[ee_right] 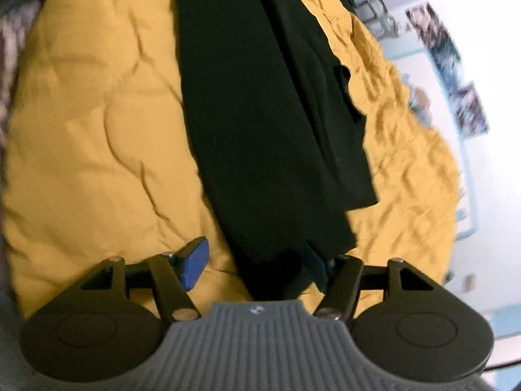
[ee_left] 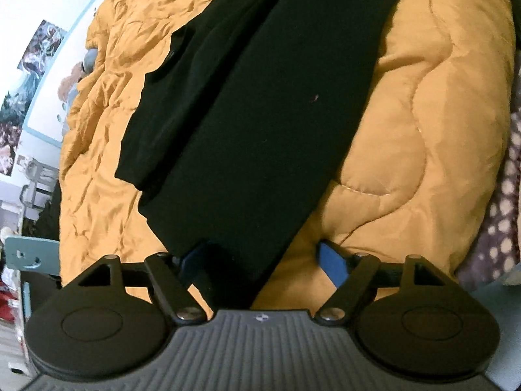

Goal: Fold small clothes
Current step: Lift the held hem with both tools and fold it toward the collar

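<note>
On the bed, a long black folded garment lies flat across a wrinkled mustard-yellow quilted bedspread, with a dotted purple-grey blanket at the spread's far edge. The left gripper hangs over the garment's near end, its blue-padded fingers spread wide to either side of the cloth and gripping nothing. The right gripper hovers over the garment's other narrow end, its fingers also parted and empty, one over the yellow spread and the other at the black fabric's edge.
</note>
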Motion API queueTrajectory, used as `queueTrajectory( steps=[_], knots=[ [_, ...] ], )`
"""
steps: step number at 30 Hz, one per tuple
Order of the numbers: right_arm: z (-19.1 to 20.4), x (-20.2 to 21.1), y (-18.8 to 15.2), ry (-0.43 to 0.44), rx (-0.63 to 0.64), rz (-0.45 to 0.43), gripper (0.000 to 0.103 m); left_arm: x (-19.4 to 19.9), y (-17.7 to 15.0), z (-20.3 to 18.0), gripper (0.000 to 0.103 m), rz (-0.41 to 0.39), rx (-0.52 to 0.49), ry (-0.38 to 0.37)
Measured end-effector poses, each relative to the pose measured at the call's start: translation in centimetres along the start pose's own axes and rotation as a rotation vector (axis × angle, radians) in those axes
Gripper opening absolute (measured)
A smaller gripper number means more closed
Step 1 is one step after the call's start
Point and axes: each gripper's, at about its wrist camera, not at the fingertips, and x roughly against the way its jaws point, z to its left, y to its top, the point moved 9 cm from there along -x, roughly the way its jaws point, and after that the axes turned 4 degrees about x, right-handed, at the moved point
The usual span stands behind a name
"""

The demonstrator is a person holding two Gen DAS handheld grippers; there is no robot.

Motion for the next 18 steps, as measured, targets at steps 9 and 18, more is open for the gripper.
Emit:
queueTrajectory(
  steps=[9,18],
  knots=[
    [0.7,-0.4,-0.7,-0.064,0.045,0.010,0.027,0.7,0.2,1.8,0.060,-0.061,0.069,0.133],
    [-1.9,2.1,-0.5,-0.118,-0.117,-0.017,0.000,3.4,1.3,2.7,0.005,-0.125,0.131,0.133]
  ],
)
